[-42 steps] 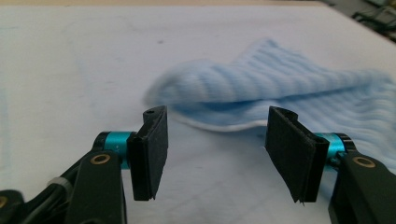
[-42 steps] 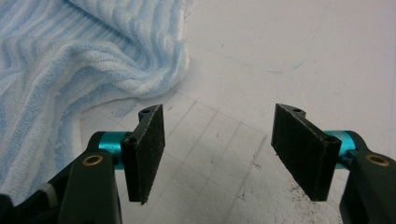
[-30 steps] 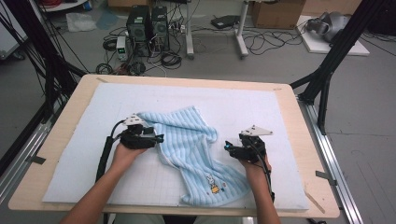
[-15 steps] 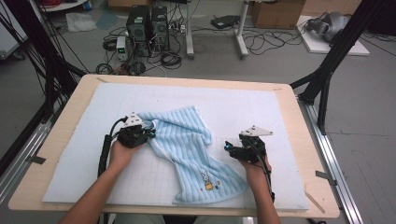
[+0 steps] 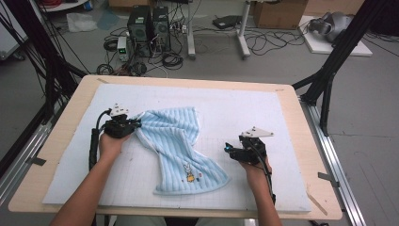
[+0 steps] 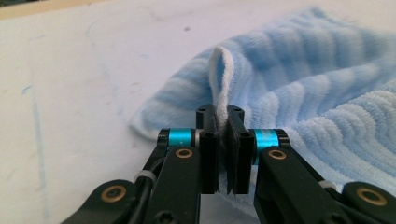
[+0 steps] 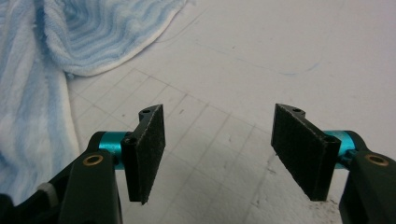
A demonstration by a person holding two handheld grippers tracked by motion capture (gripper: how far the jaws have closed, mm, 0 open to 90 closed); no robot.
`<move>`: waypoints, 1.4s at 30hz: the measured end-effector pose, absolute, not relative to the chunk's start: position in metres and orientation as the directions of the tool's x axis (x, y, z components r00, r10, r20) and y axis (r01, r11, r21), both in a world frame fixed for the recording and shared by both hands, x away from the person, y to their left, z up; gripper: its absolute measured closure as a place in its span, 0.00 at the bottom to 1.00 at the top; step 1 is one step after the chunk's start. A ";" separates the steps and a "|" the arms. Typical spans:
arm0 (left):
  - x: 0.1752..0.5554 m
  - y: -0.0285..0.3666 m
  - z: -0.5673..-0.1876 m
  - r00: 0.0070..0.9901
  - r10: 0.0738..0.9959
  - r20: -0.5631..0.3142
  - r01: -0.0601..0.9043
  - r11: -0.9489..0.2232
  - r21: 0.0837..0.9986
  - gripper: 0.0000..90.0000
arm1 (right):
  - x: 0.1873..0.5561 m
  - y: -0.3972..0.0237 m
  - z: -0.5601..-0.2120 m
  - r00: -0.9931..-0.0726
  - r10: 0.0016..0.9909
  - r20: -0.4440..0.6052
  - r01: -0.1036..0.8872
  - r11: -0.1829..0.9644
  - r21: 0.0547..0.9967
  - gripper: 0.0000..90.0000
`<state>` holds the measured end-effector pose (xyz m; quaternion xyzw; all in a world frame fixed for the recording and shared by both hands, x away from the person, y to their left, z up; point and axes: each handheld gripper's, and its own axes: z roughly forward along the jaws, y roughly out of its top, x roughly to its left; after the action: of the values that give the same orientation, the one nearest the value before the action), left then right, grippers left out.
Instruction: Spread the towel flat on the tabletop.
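Blue-striped terry towel (image 5: 175, 147): left hand-held gripper (image 6: 223, 140) clamps its white hem; keep that pinch firm while the right hand-held gripper (image 7: 217, 149), jaws apart beside the towel, takes another edge.

White mat (image 5: 235, 108) with a faint pencilled grid covers most of a wooden table (image 5: 301, 141); bare wood rim on all sides. 2 tape strips on the table edges, 1 left (image 5: 35, 161), 1 right (image 5: 326, 178). Black frame struts (image 5: 329, 61) rise at both sides. Grey floor beyond: 2 dark computer towers (image 5: 148, 23) side by side, loose cables (image 5: 263, 42) near them, a cardboard box (image 5: 277, 12) and a white board (image 5: 334, 42) at far right.
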<state>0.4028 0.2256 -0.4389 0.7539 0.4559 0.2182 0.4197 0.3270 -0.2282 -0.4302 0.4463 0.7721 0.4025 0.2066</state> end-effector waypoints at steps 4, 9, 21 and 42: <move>0.398 0.234 -0.440 0.449 0.886 -0.111 0.525 -0.161 0.836 0.57 | 0.331 -0.219 -0.429 -0.542 0.834 0.102 0.514 0.233 0.825 0.42; 0.385 0.240 -0.437 0.464 0.875 -0.137 0.495 -0.128 0.860 0.47 | 0.349 -0.191 -0.431 -0.601 0.789 0.127 0.516 0.261 0.816 0.47; 0.374 0.239 -0.442 0.500 0.853 -0.147 0.482 -0.134 0.866 0.47 | 0.397 -0.105 -0.446 -0.709 0.704 0.045 0.503 0.459 0.732 0.67; 0.369 0.219 -0.445 0.568 0.807 -0.161 0.483 -0.169 0.859 0.47 | 0.436 -0.170 -0.414 -0.358 0.918 -0.172 0.534 0.353 0.769 0.93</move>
<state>0.3695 0.2194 -0.4449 0.7454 0.4329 0.1695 0.4777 0.4363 -0.1695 -0.4136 0.4757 0.7627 0.3121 0.3075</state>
